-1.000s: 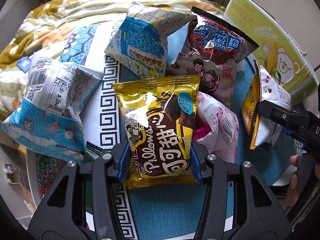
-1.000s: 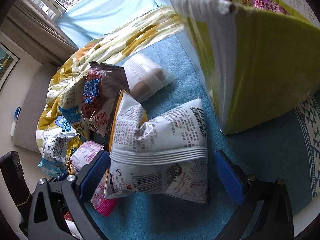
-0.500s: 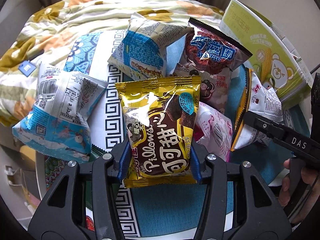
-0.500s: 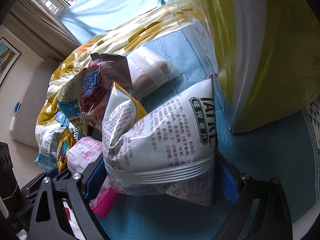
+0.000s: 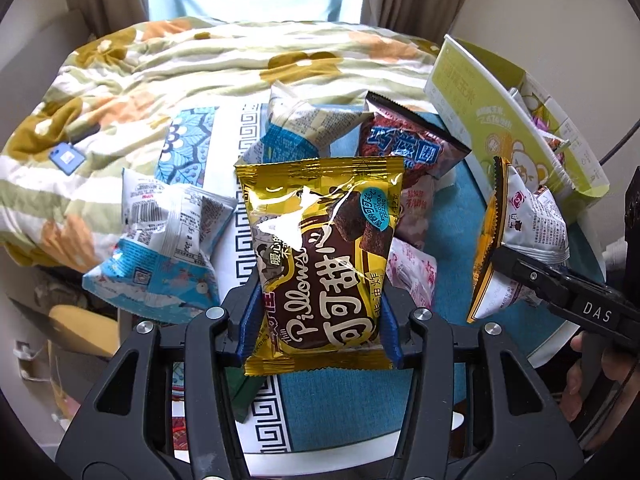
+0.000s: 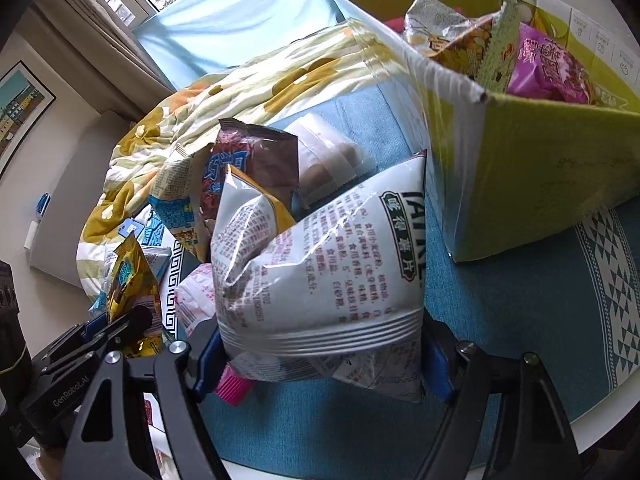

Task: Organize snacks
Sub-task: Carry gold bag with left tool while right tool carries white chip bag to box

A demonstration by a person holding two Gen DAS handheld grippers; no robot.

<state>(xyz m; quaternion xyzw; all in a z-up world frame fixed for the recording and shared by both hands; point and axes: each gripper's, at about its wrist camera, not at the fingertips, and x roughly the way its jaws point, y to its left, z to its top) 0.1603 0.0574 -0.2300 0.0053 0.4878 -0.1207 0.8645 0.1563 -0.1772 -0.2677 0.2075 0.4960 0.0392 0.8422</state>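
Both packets now off the table. A second ago the gold foil packet with the brown chocolate-pillow print (image 5: pixel 320 264) lay flat among the heap with the left gripper (image 5: pixel 318 320) closed about its lower end; now it hangs clear above the cloth, blue pads pinching its two side edges.

The right gripper (image 6: pixel 320 356) was wide around the white crinkled crisp bag with red and green print (image 6: pixel 320 276) a second ago. It has since closed on the bag's bottom seam and raised it; the bag tilts up toward 1 o'clock in the right wrist view.

The open green cardboard box (image 6: pixel 540 168) sits at 1 to 2 o'clock there, already holding a purple packet (image 6: pixel 548 68) and others.

Judgement: grasp and lift done for both; carrying to the box comes next, the crisp bag nearer to it.

Remaining on the blue tablecloth (image 5: pixel 448 236): dark red chocolate packet (image 5: pixel 404 148), two blue-and-white packets (image 5: pixel 168 248), pink packet (image 5: pixel 412 276).
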